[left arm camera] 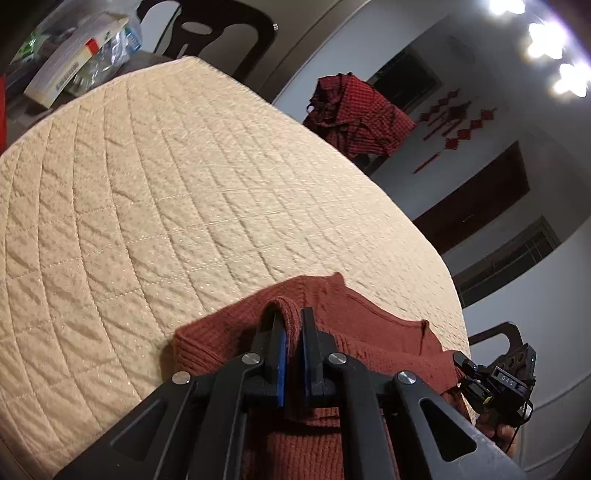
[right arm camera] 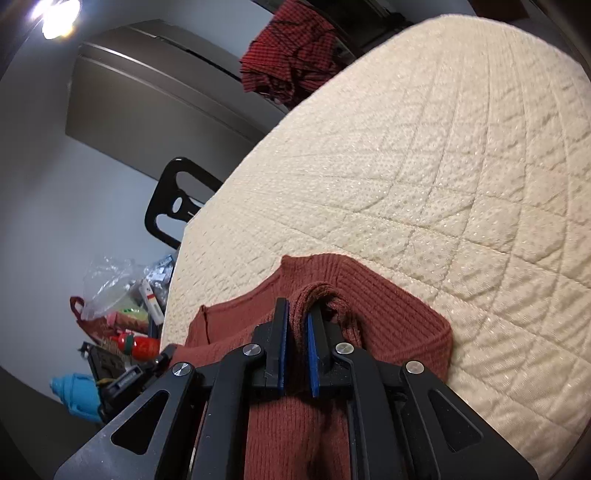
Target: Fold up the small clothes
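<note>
A rust-red ribbed knit garment (left arm camera: 362, 332) lies at the near edge of a table under a cream quilted cover (left arm camera: 184, 184). My left gripper (left arm camera: 290, 314) is shut on a bunched fold of its edge, the cloth pinched between the blue pads. The right gripper (left arm camera: 495, 384) shows at the far right of that view, held by a hand. In the right wrist view, my right gripper (right arm camera: 299, 306) is likewise shut on a raised fold of the garment (right arm camera: 388, 306), which spreads flat onto the quilted cover (right arm camera: 443, 147). The left gripper's body (right arm camera: 125, 380) shows at the lower left.
A red checked shirt (left arm camera: 358, 114) (right arm camera: 291, 62) hangs over a chair beyond the table's far edge. A black chair (left arm camera: 207, 33) (right arm camera: 173, 199) stands at another side. Boxes, bags and bottles (left arm camera: 74, 55) (right arm camera: 125, 306) are piled beside the table.
</note>
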A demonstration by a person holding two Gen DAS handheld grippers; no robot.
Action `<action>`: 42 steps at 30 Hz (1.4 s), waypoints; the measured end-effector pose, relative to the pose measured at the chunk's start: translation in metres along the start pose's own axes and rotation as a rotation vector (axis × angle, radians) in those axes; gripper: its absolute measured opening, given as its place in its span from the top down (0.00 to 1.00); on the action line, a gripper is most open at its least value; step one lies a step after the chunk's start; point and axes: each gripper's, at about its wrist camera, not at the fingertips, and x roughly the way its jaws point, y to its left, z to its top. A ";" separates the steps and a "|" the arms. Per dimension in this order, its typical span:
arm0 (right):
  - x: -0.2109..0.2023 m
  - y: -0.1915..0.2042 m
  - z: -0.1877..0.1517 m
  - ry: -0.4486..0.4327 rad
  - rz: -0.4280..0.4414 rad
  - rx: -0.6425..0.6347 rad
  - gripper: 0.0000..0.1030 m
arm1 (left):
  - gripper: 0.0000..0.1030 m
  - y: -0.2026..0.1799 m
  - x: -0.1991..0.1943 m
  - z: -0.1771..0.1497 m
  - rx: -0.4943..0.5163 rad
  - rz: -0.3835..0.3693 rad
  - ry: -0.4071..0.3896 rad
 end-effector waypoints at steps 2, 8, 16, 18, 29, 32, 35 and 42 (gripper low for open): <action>0.005 -0.005 0.002 0.017 0.010 0.041 0.88 | 0.90 0.004 0.003 0.001 -0.025 -0.003 0.011; -0.010 -0.004 0.006 -0.058 0.082 0.067 0.58 | 0.49 0.004 -0.019 0.007 -0.043 -0.021 -0.097; -0.040 0.017 -0.010 -0.125 0.066 -0.084 0.58 | 0.49 -0.006 -0.052 -0.007 0.070 0.005 -0.153; -0.044 0.020 -0.020 -0.122 0.048 -0.124 0.58 | 0.49 -0.009 -0.058 -0.020 0.119 0.020 -0.144; -0.059 0.001 -0.085 -0.085 -0.241 -0.311 0.96 | 0.51 -0.008 -0.052 -0.082 0.313 0.163 -0.021; -0.066 -0.004 -0.085 -0.101 -0.289 -0.299 0.95 | 0.51 -0.009 -0.060 -0.079 0.310 0.176 -0.042; -0.073 0.003 -0.089 -0.118 -0.314 -0.328 0.95 | 0.52 -0.012 -0.069 -0.082 0.326 0.186 -0.051; -0.071 0.047 -0.106 -0.125 -0.303 -0.468 0.93 | 0.52 -0.056 -0.088 -0.100 0.429 0.156 -0.101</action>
